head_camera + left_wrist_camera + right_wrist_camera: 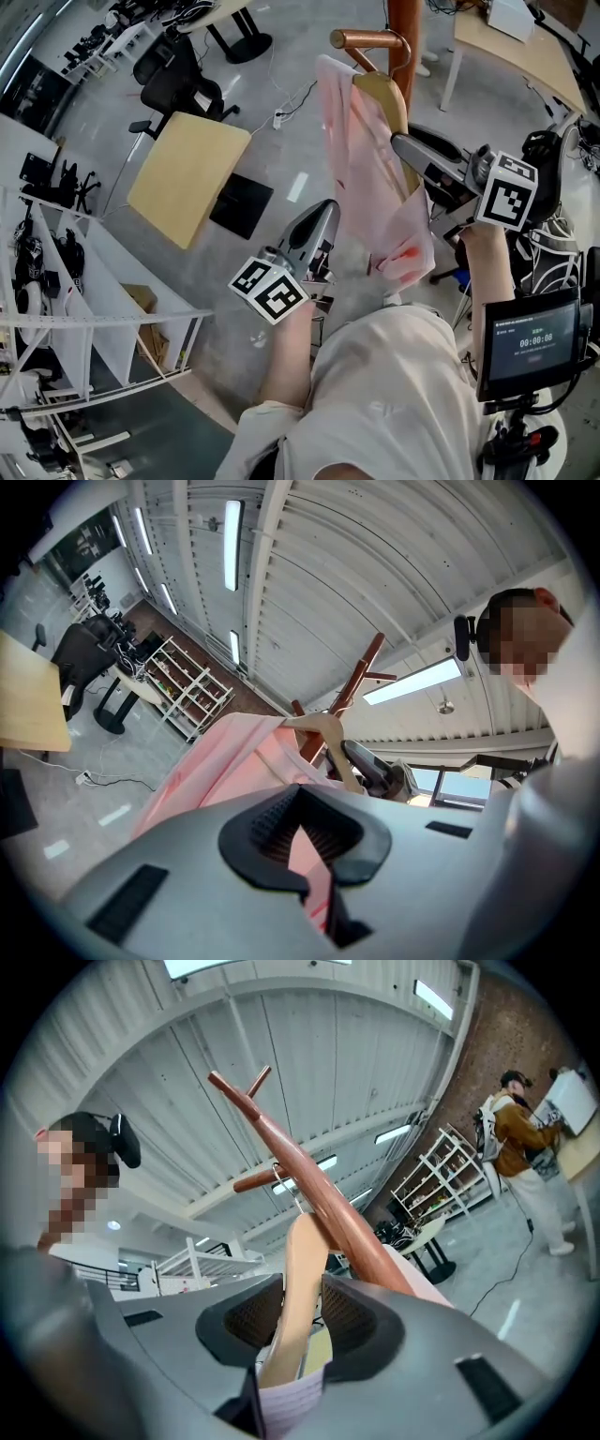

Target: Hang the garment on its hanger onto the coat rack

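- Clamping one arm of the wooden hanger (298, 1269) between its closed jaws, the right gripper (302, 1312) points up at the coat rack (314, 1190).
- Lower down, the left gripper (302, 829) is pinched shut on a fold of the pink garment (234, 761).
- The garment drapes from the hanger, hanging just beside the rack's reddish-brown post.
- The hanger's wire hook (284, 1177) sits close to a side peg (255, 1182); whether it rests on the peg cannot be told.
- Farther out on the grey floor stand a tan table (187, 173) and a black office chair (178, 80).
- White shelving (56, 281) lines the left edge.
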